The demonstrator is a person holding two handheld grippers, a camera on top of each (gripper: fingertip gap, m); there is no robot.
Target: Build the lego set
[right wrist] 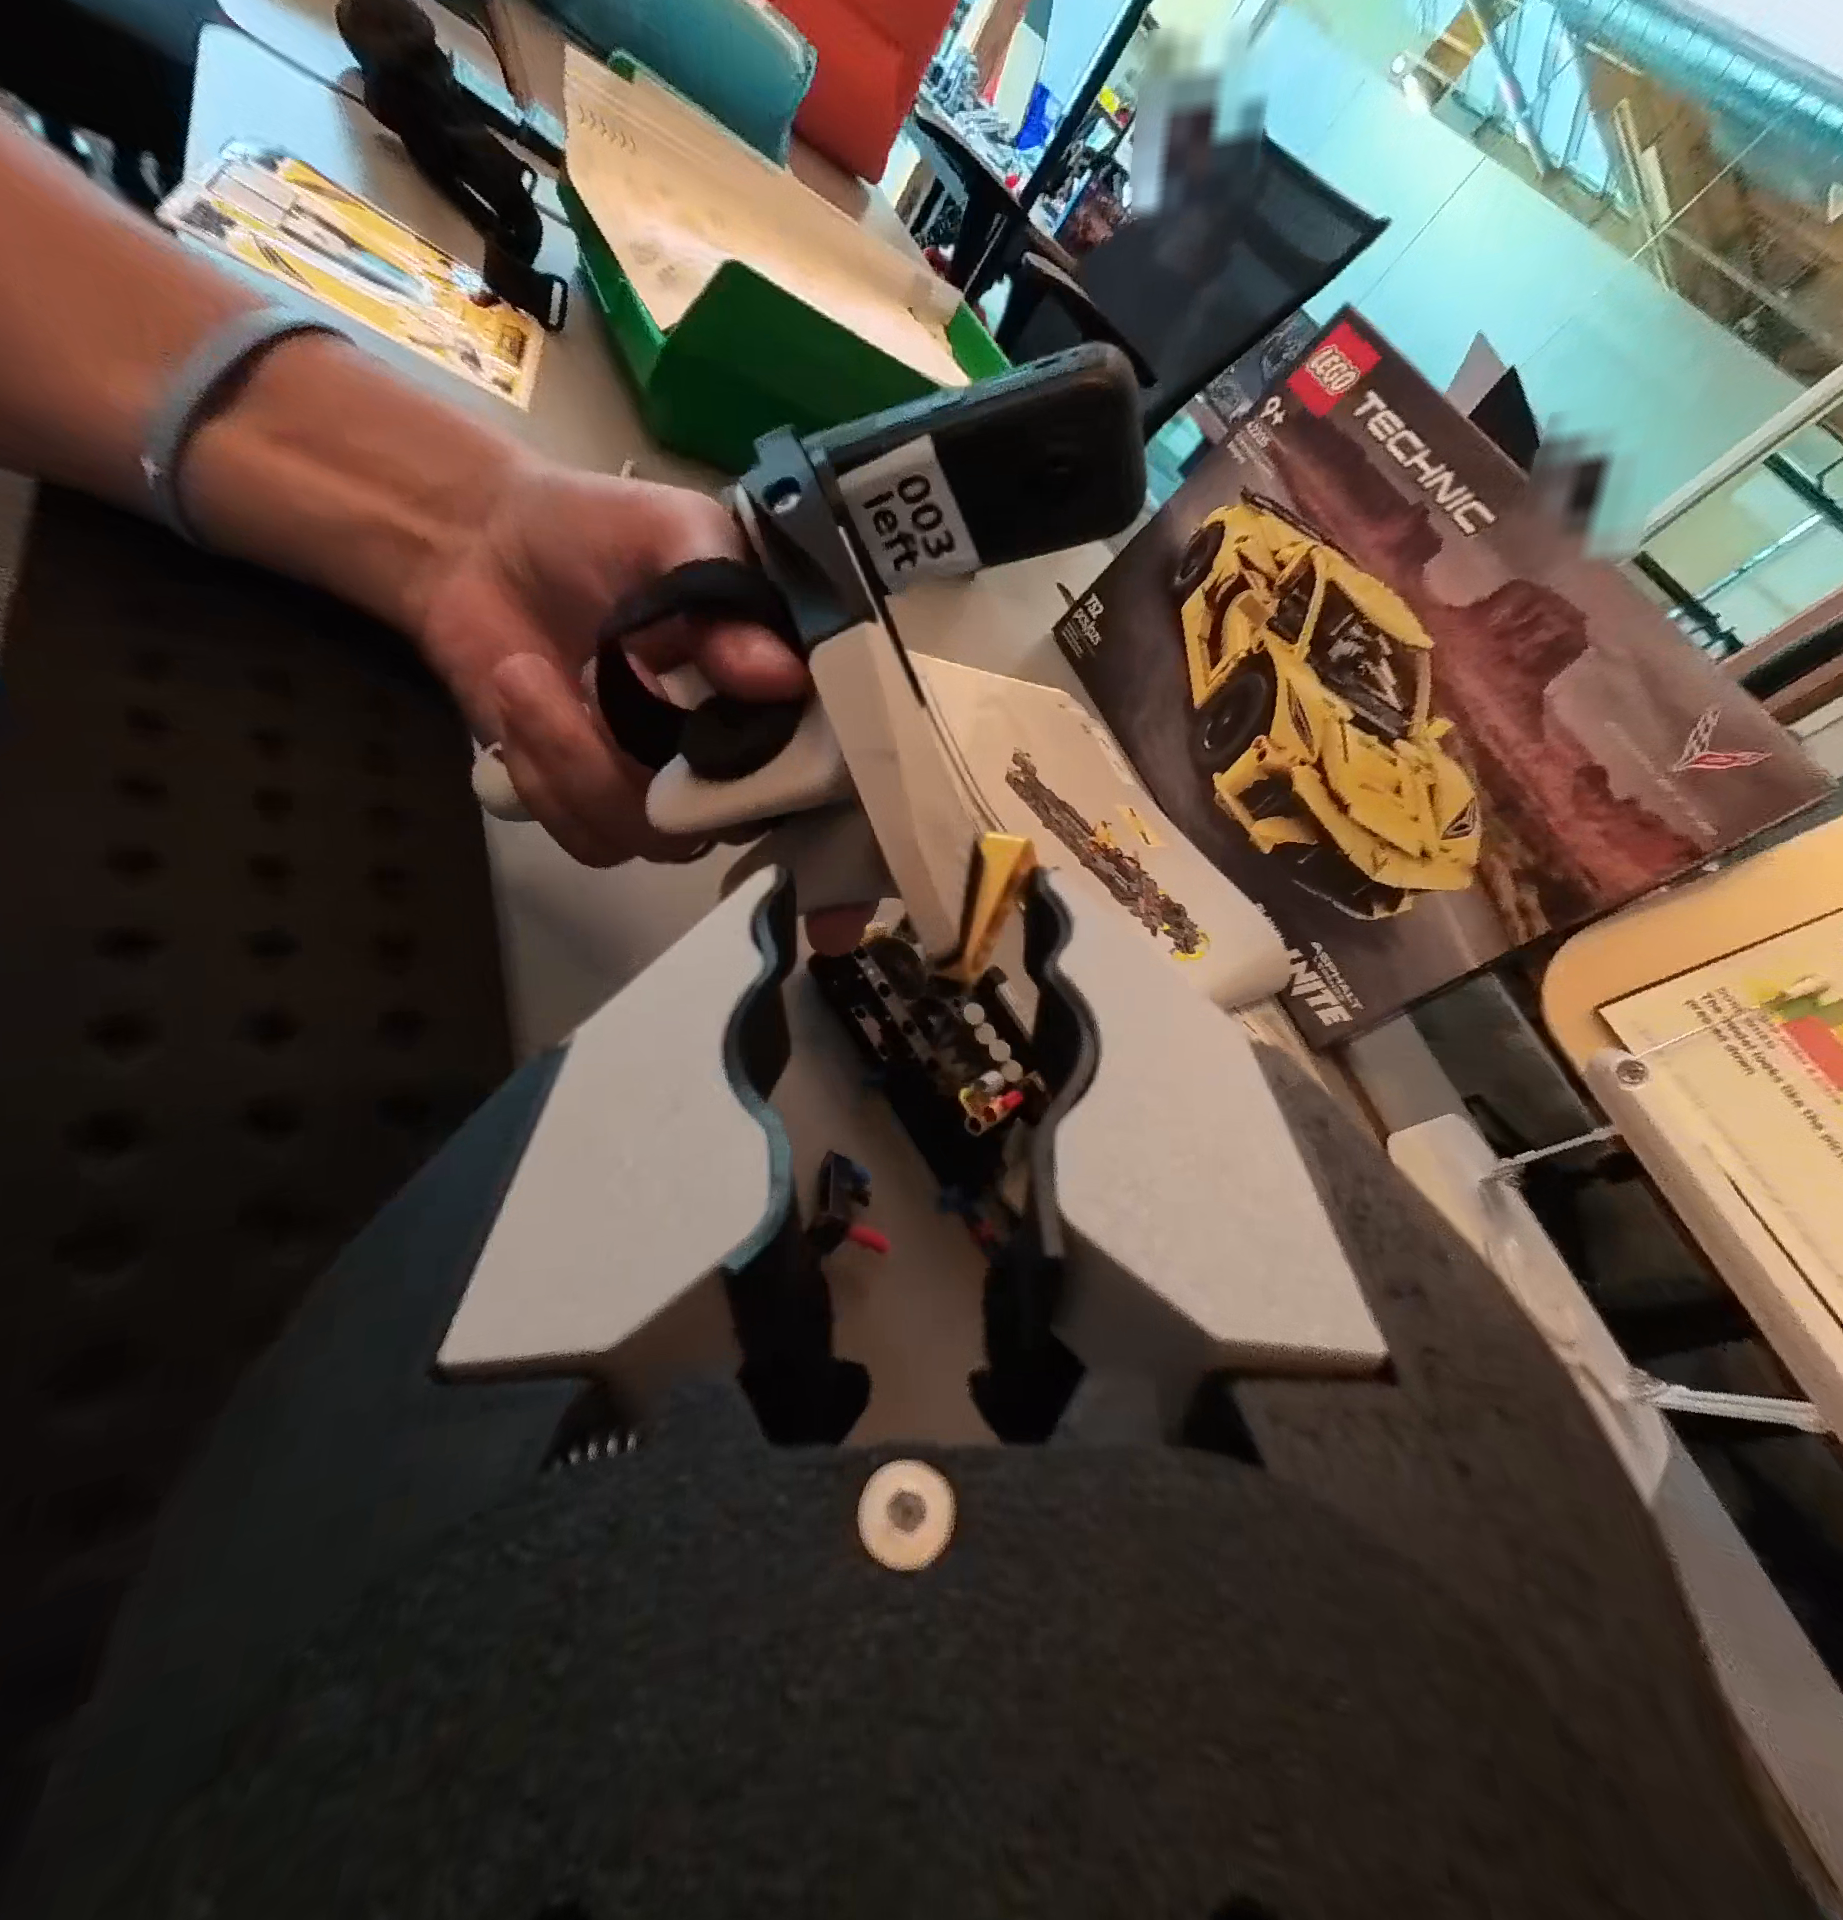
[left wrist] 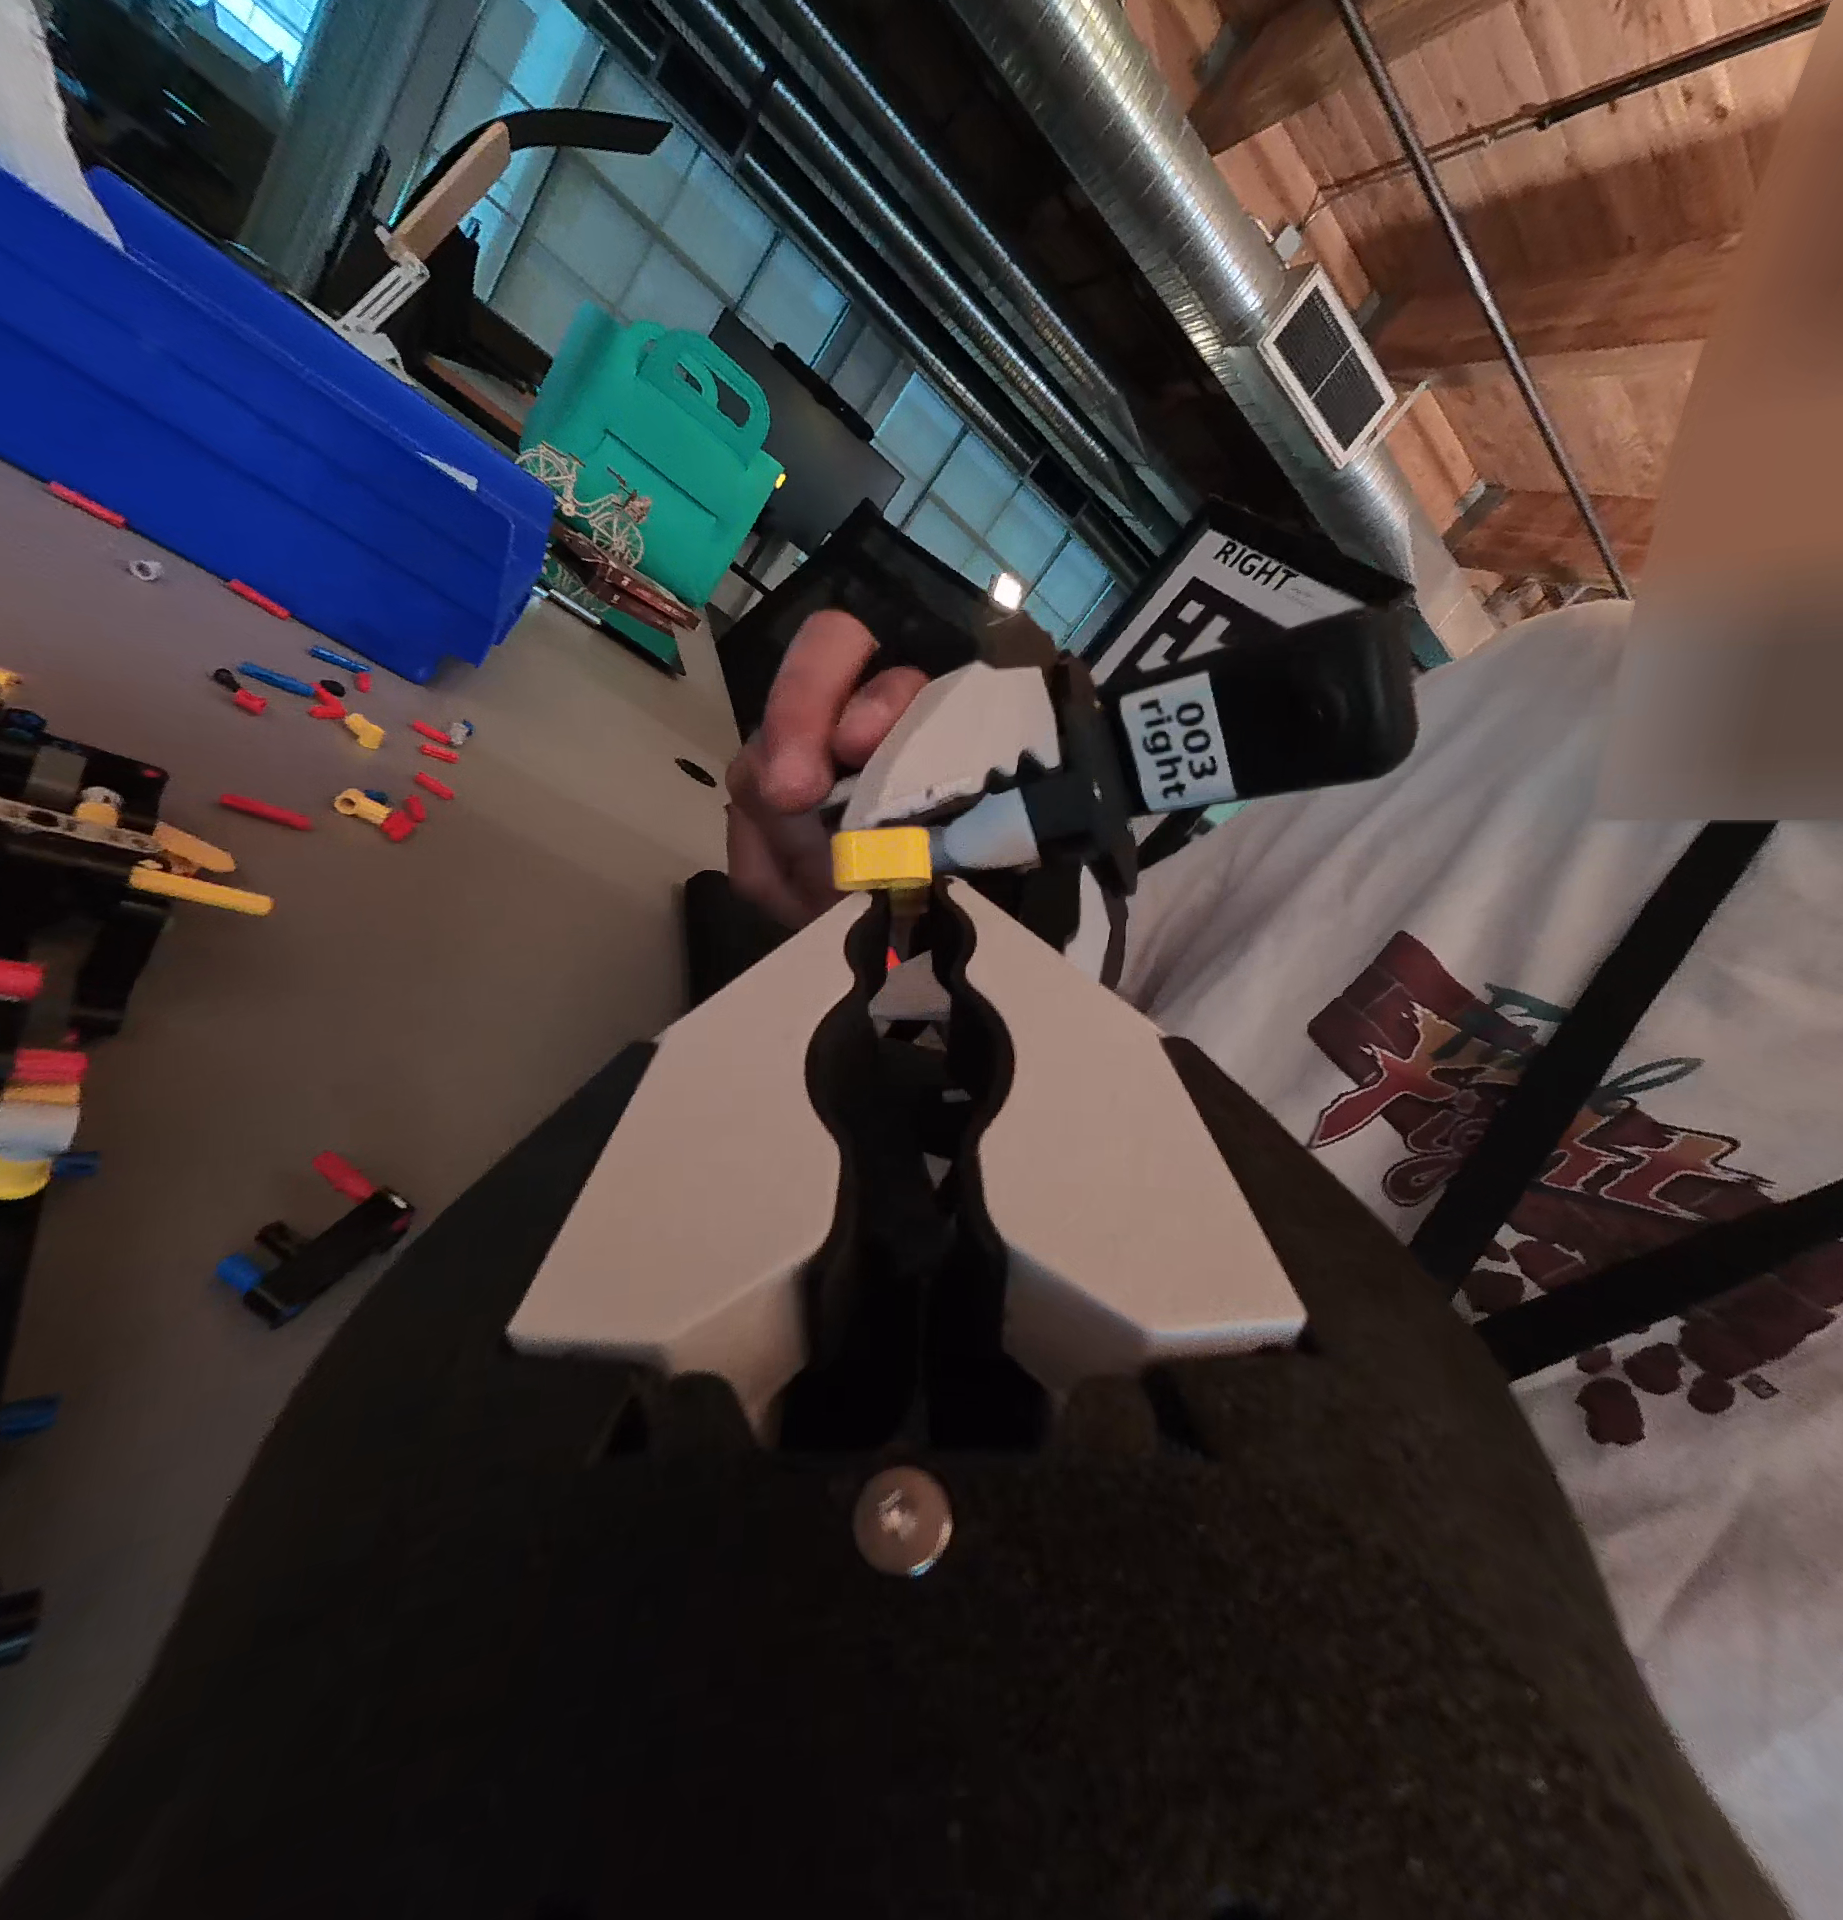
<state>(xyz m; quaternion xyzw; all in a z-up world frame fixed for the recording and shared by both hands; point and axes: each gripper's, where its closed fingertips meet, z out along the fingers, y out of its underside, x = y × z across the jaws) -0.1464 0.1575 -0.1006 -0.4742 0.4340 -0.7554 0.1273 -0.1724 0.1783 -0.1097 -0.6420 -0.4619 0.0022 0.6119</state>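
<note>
My left gripper (left wrist: 901, 914) is shut on the lower end of a small yellow piece (left wrist: 881, 857) and holds it in the air above the table edge. In the right wrist view the yellow piece (right wrist: 995, 904) is a short beam that stands against my right gripper's right-hand finger. My right gripper (right wrist: 906, 904) has its jaws well apart around the piece and the left gripper's tip (right wrist: 943, 935). From the left wrist view the right gripper (left wrist: 932, 831) touches the piece from the side. The black chassis build (left wrist: 55, 810) lies on the table, and also shows below the grippers (right wrist: 927, 1049).
Loose red, blue and yellow pins (left wrist: 356, 727) lie scattered by a blue bin (left wrist: 221, 416). A black piece with blue and red pins (left wrist: 325, 1247) lies nearer. The set's box (right wrist: 1416, 675) and an open booklet (right wrist: 1093, 831) are behind. A person's white shirt (left wrist: 1519, 1091) is close. Both grippers' tips are close together, under 4 cm apart. The black chassis build (left wrist: 55, 810) is about equally far from each gripper, around 20 centimeters.
</note>
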